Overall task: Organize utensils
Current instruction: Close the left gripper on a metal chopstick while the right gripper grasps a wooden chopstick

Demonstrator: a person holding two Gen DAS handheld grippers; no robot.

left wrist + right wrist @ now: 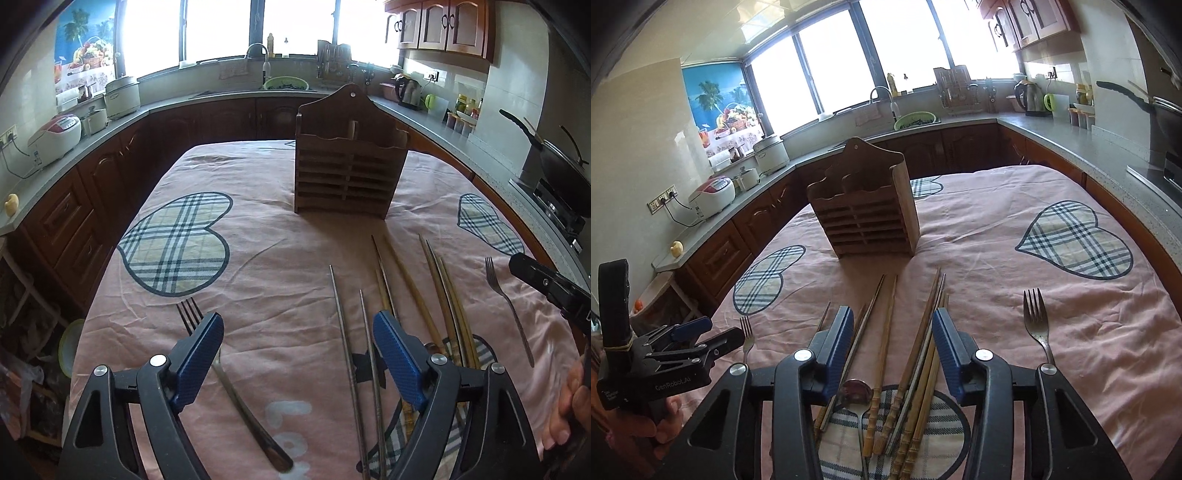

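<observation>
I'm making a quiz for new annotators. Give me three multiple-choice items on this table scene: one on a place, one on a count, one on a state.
1. Where does the wooden holder stand?
A. On the pink cloth, beyond the chopsticks
B. On the counter by the sink
C. On the stove

2. How many forks lie on the cloth?
A. One
B. Two
C. Four

3. What is the right gripper doing?
A. Clamped on a fork
B. Open above the chopsticks, holding nothing
C. Inside the holder

Answers:
1. A: the holder stands upright on the cloth, past the tips of the chopsticks.
2. B: one fork lies right of the chopsticks, the other fork left of them.
3. B: its blue pads stand apart on either side of the chopsticks, with gaps showing.
</observation>
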